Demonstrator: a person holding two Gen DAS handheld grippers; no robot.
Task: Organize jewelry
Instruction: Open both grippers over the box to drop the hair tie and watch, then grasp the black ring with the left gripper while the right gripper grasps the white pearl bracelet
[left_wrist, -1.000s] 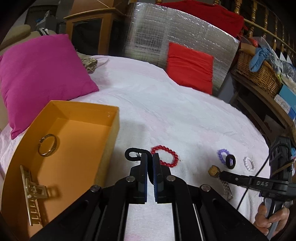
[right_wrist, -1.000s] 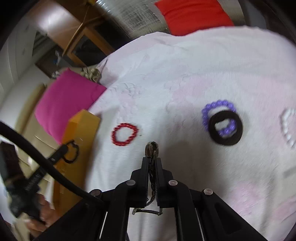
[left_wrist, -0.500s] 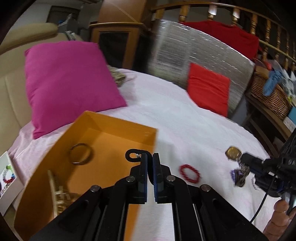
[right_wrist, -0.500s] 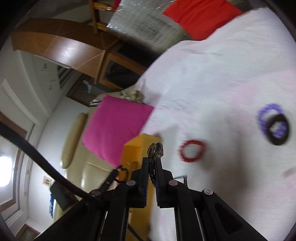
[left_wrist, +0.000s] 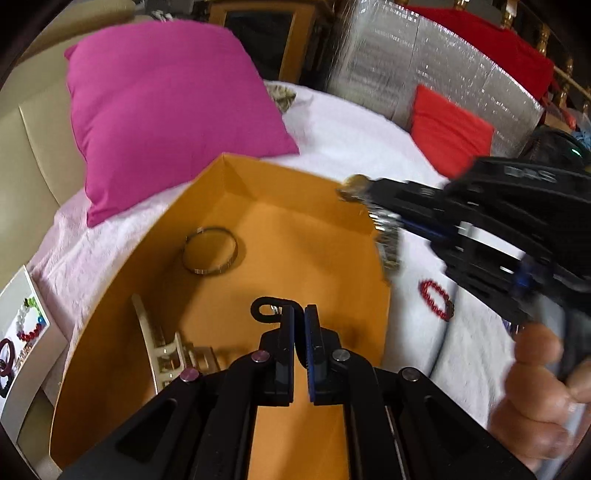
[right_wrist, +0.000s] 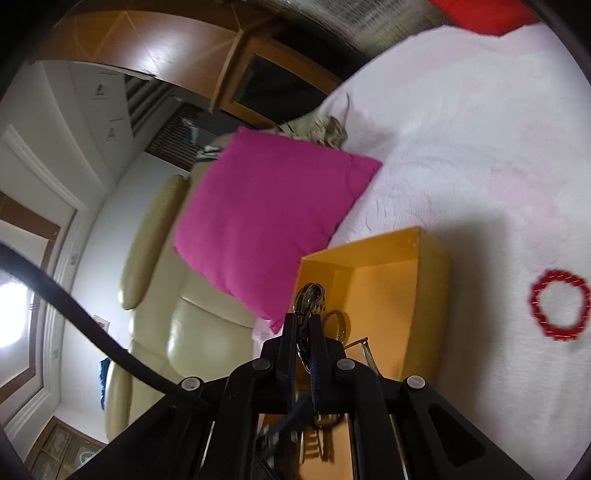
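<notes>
We hold the left claw (left_wrist: 299, 314) low over the orange box (left_wrist: 314, 229), its pads pinched together on a black hair tie (left_wrist: 264, 308), whose loop curls out to the left of the tips above the box floor. Inside the box, a gold bangle (left_wrist: 210, 251) lies flat at about 11 o'clock from the left claw, and a cream hair clip (left_wrist: 162, 350) rests at 8 o'clock near the box's left wall. The right claw (right_wrist: 304, 325) reaches in from 2 o'clock in the left wrist view, at the far right rim of the box, and it is clamped on a metal wristwatch (right_wrist: 310, 299): the round watch face sticks up past the tips while the link band runs down between the pads. In the left wrist view the watch (left_wrist: 354, 182) is blurred, its band dangling just beside the box's right wall. The box sits on a bed covered with a white blanket (right_wrist: 480, 129), and a red bead bracelet (left_wrist: 437, 299) lies on the blanket at 3 o'clock from the left claw, near the box but apart from it. A magenta pillow (left_wrist: 166, 107) leans at 11 o'clock behind the box, touching its far corner, and a red cushion (left_wrist: 447, 125) sits at 1 o'clock against a silver quilted panel (left_wrist: 406, 62). Our right hand (left_wrist: 543, 391) grips the right tool's handle at 4 o'clock.
</notes>
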